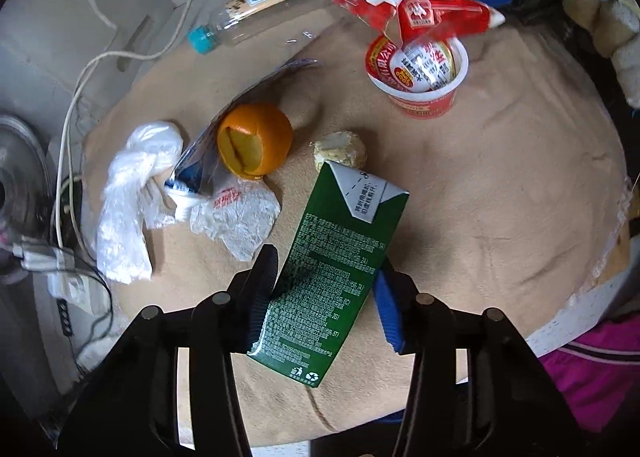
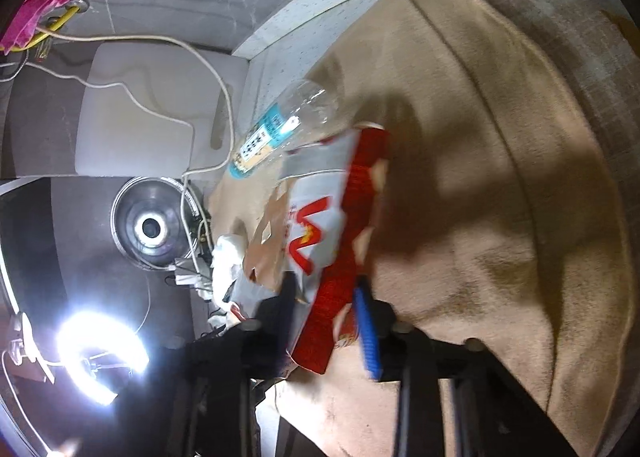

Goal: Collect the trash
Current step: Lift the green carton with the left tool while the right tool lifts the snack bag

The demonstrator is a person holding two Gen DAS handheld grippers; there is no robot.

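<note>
Green carton [image 1: 334,269] lies at lower centre of the left wrist view on a tan cloth [image 1: 500,197], the left gripper [image 1: 326,289] clamped on its sides. Orange peel [image 1: 254,145], a crumpled clear bag [image 1: 132,193], a plastic bottle [image 1: 260,11] and a red cup [image 1: 420,73] crowd the upper left and top; the cloth's right half lies bare to its white rim. Right gripper [image 2: 328,317] pinches a red-and-white wrapper [image 2: 332,241] at that view's centre.
</note>
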